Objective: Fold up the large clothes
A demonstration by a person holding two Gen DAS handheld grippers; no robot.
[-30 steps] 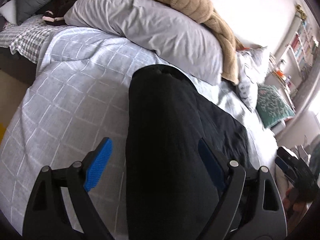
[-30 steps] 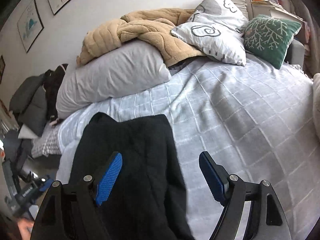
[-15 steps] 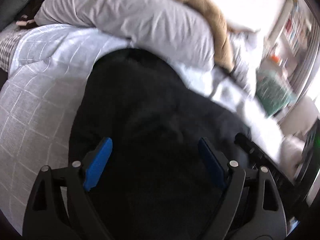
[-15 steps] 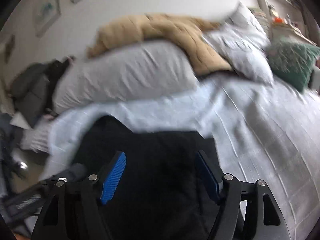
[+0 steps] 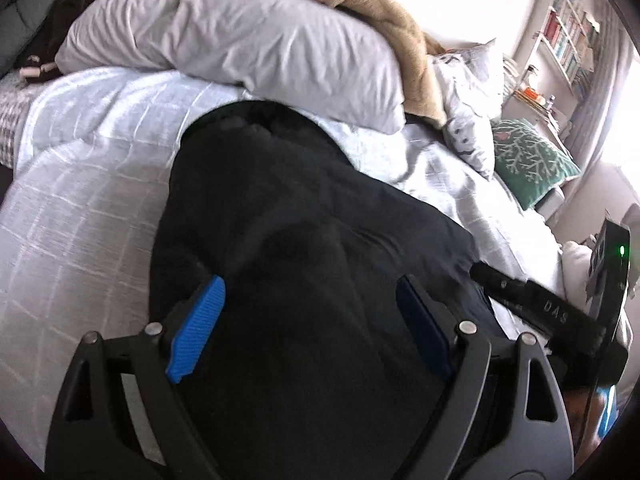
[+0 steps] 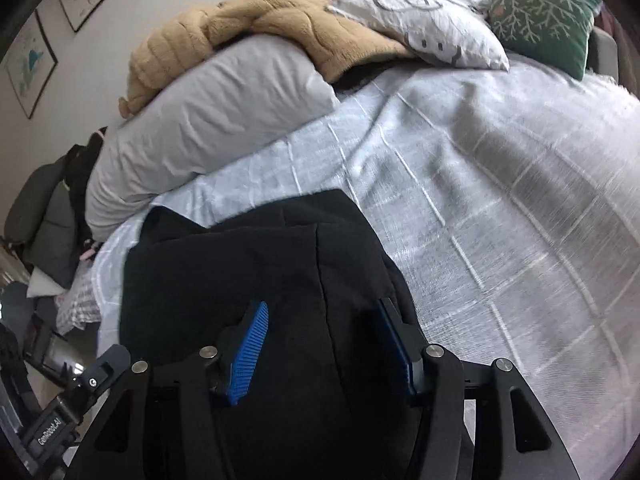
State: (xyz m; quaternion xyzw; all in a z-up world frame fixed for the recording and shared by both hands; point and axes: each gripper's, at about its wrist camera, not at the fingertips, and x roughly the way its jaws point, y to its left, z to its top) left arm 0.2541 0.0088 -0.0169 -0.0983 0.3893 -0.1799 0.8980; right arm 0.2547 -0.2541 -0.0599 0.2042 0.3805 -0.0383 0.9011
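A large black garment (image 5: 288, 240) lies folded on the bed's light grey checked cover (image 5: 80, 208). My left gripper (image 5: 310, 330) is open, its blue pads spread over the garment's near part. My right gripper (image 6: 322, 350) is open with a narrower gap, also low over the black garment (image 6: 256, 264) near its right edge. The right gripper's black body (image 5: 552, 312) shows at the right of the left wrist view, close beside the garment. The left gripper's body (image 6: 60, 412) shows at the lower left of the right wrist view.
A long grey pillow (image 5: 240, 40) with a tan fleece blanket (image 6: 256, 20) on it lies at the bed's far side. White patterned pillows (image 6: 424, 12) and a green cushion (image 6: 540, 20) sit at the far right. Dark clothes (image 6: 48, 208) pile at the left.
Both grippers dropped lower and closer over the black garment. The right gripper's pads have come closer together. The garment now looks wider and flatter on the bed.
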